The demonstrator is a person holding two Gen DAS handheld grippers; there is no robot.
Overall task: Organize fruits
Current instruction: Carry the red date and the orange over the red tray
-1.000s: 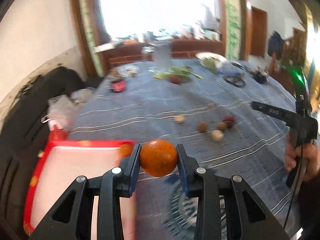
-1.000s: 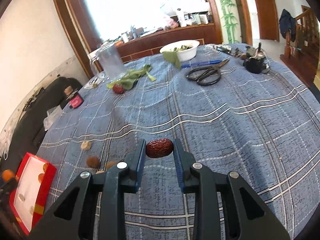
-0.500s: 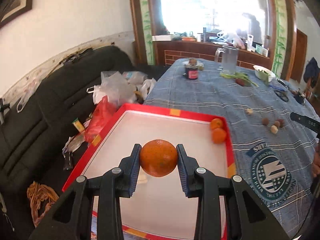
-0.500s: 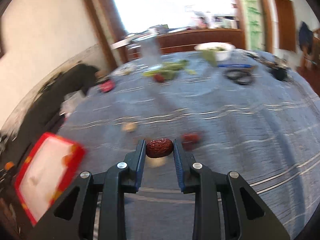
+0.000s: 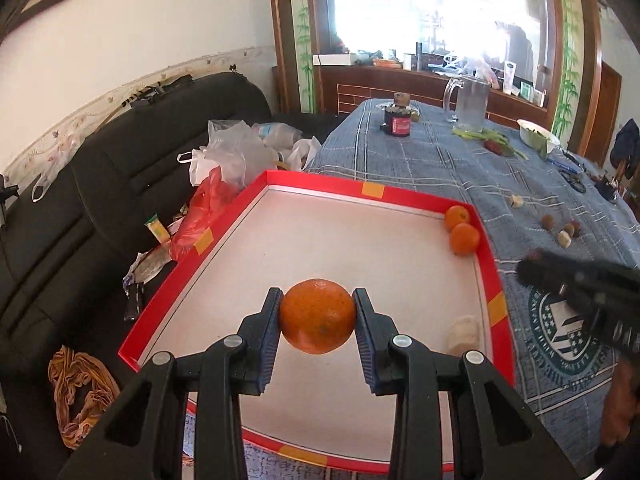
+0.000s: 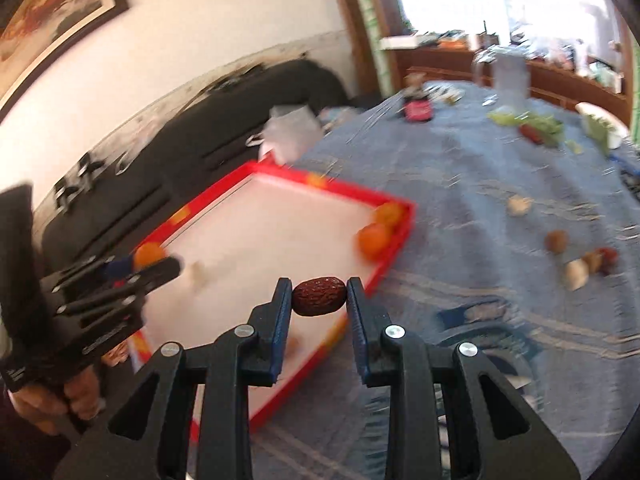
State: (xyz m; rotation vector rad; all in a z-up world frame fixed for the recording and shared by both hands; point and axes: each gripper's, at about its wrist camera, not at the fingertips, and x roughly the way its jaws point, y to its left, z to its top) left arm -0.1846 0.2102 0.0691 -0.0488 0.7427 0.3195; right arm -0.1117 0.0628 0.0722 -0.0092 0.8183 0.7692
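From my left wrist camera, my left gripper has its jaws clamped on a round orange mandarin, held above the white-floored, red-rimmed shallow tray on the counter.

From my right wrist camera, my right gripper jaws pinch a wrinkled dark-red date over the tray's near corner.

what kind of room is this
Most likely a home living or dining room: a black sofa stands beside a table under a blue plaid cloth, there is a wooden sideboard below a bright window, and a framed picture hangs on the wall.
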